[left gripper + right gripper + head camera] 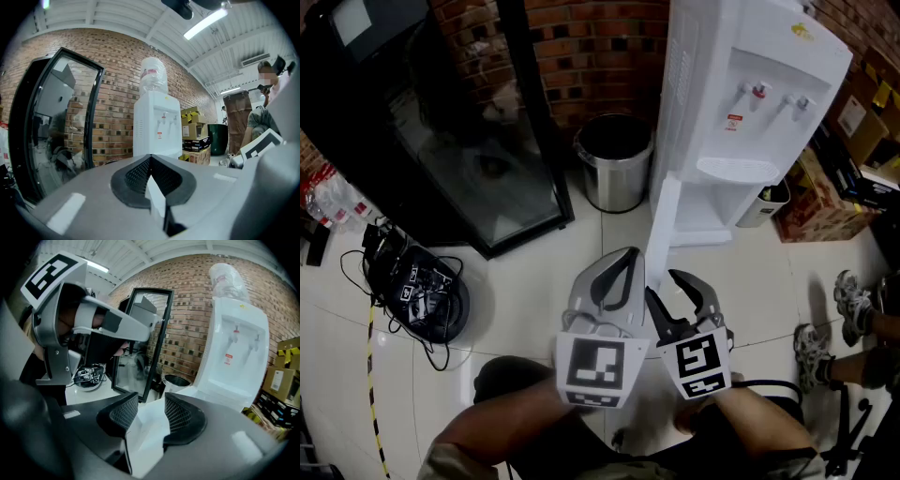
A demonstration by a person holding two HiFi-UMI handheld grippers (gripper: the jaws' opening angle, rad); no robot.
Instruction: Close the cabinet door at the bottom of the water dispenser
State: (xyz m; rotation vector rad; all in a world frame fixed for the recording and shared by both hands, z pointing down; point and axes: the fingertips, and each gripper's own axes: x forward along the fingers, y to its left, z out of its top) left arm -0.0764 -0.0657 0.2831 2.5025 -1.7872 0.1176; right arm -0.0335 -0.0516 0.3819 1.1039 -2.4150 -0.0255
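Note:
The white water dispenser stands against the brick wall, also in the left gripper view and the right gripper view. Its bottom cabinet door hangs open, swung out towards me edge-on. My grey left gripper is shut just left of the door's free edge, its pads meeting at the tip. My black right gripper is open at that same edge. In its own view the white door shows between the two spread pads; no pad visibly presses on it.
A steel waste bin stands left of the dispenser, beside a black glass-door cooler. A black tub of cables lies on the tiled floor at left. Cardboard boxes and a person's shoes are at right.

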